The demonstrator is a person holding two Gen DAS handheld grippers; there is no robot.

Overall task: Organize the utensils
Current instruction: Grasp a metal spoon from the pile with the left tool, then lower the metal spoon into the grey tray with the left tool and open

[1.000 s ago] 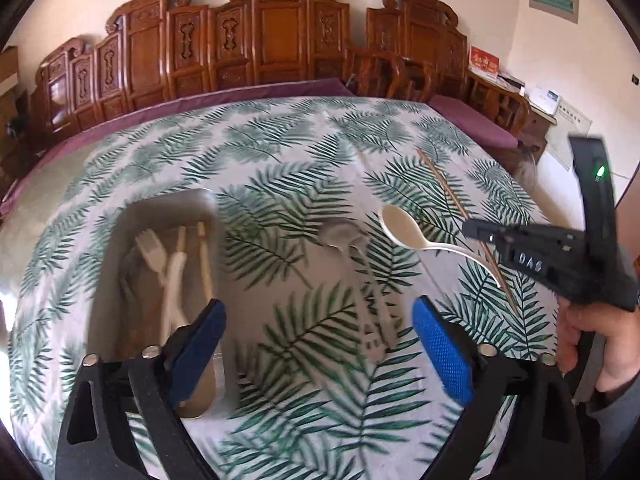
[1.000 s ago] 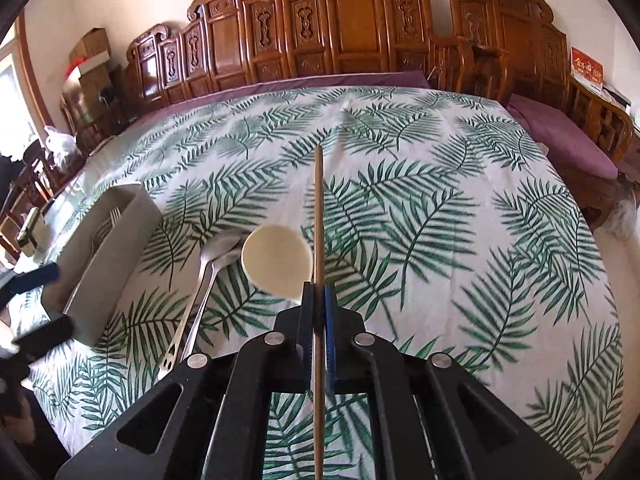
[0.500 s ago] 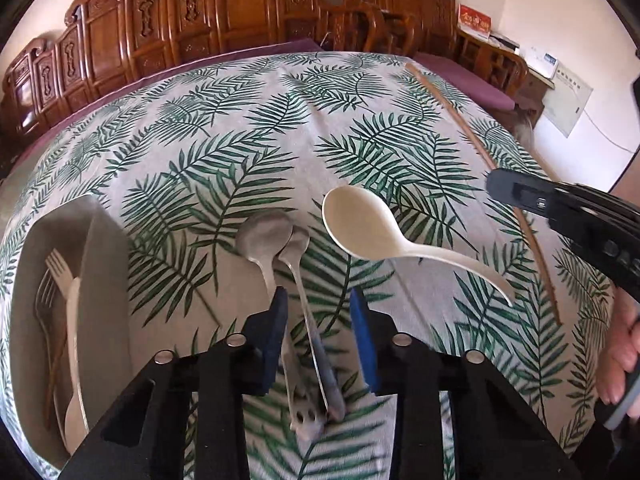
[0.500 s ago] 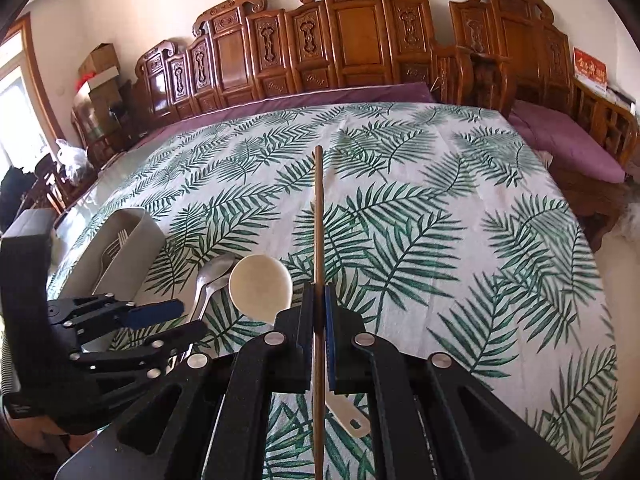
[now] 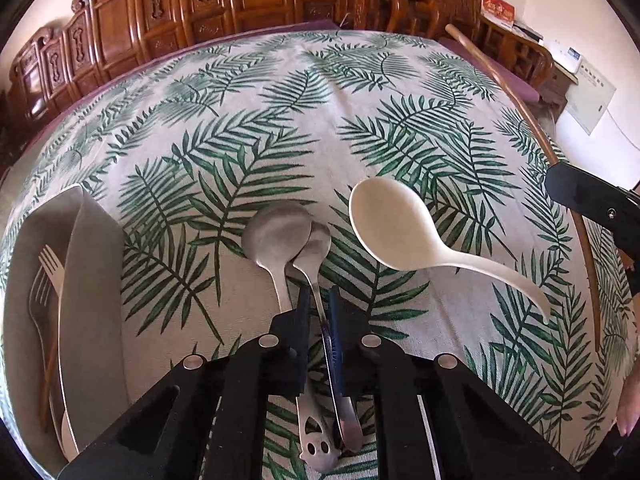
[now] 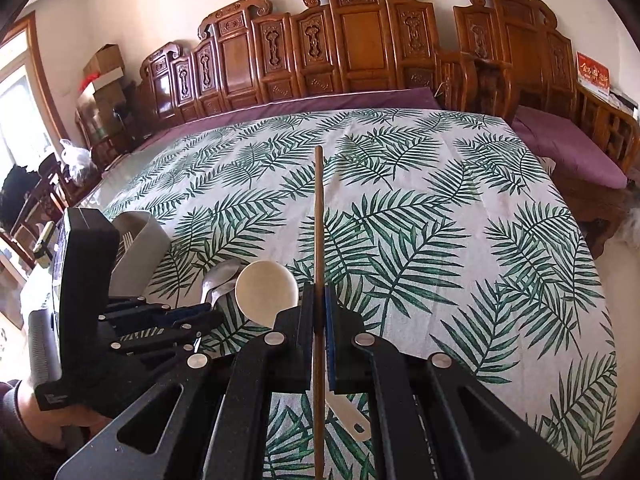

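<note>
Two metal spoons lie side by side on the leaf-print cloth, a larger one [image 5: 276,232] and a smaller one [image 5: 319,240]. My left gripper [image 5: 319,300] is down over their handles. Its jaws are closing, and the blue pads pinch the smaller spoon's thin handle between them. The larger spoon's handle runs under the left finger. To the right lies a white plastic spoon [image 5: 388,228] [image 6: 266,292]. My right gripper [image 6: 319,296] is shut on a wooden chopstick [image 6: 319,220], which points away over the table.
A grey tray [image 5: 88,280] at the left table edge holds forks [image 5: 48,268] and other utensils. Carved wooden chairs ring the table's far side. A hand [image 6: 24,412] holds the left gripper's handle. The right gripper's body [image 5: 596,204] sits at the right edge.
My left gripper has moved right from the tray and down onto the metal spoons, and its wide jaws have closed on the smaller spoon's handle. The right gripper has kept hold of the chopstick.
</note>
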